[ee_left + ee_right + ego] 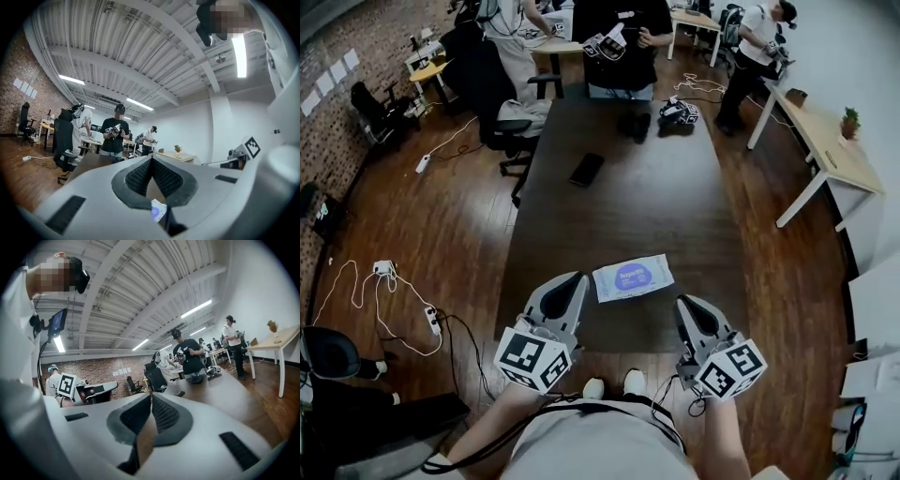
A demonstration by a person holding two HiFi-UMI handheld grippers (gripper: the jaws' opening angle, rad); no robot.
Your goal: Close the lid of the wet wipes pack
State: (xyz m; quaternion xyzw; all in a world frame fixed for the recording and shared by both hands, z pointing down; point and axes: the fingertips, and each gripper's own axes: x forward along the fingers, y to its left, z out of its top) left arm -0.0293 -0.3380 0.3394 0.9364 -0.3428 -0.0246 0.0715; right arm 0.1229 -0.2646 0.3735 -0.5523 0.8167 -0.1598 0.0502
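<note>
Left claw [575, 278], clenched on nothing, pads tip to tip, held level over the near end of a dark table [619, 206]. Same shut pads in the left gripper view [151, 160], with a sliver of the wet wipes pack [157, 212] showing through the gap below them. Right claw [685, 303], likewise clenched and empty, held level just off the table's near right corner; pads together in the right gripper view [151, 397]. Marker cubes at the back of each claw, left [534, 358] and right [731, 367], close to the holder's body.

Between and just ahead of the two claws, touched by neither: the wet wipes pack [632, 277], flat on the table, white with a purple oval in its middle, slightly askew to the table edge. Lid too small to judge as open or closed.

Farther up the table, a dark phone [586, 170] lying alone, well apart from the pack. At the far end, a black device [678, 112] and, behind it, a person in black [619, 42] holding a marker cube. Left of the table, a black office chair [492, 84]. On the wood floor [459, 225] at the left, a white power strip [432, 321] with trailing cables. At the right, a pale side table [834, 159] bearing a small potted plant [850, 122].
</note>
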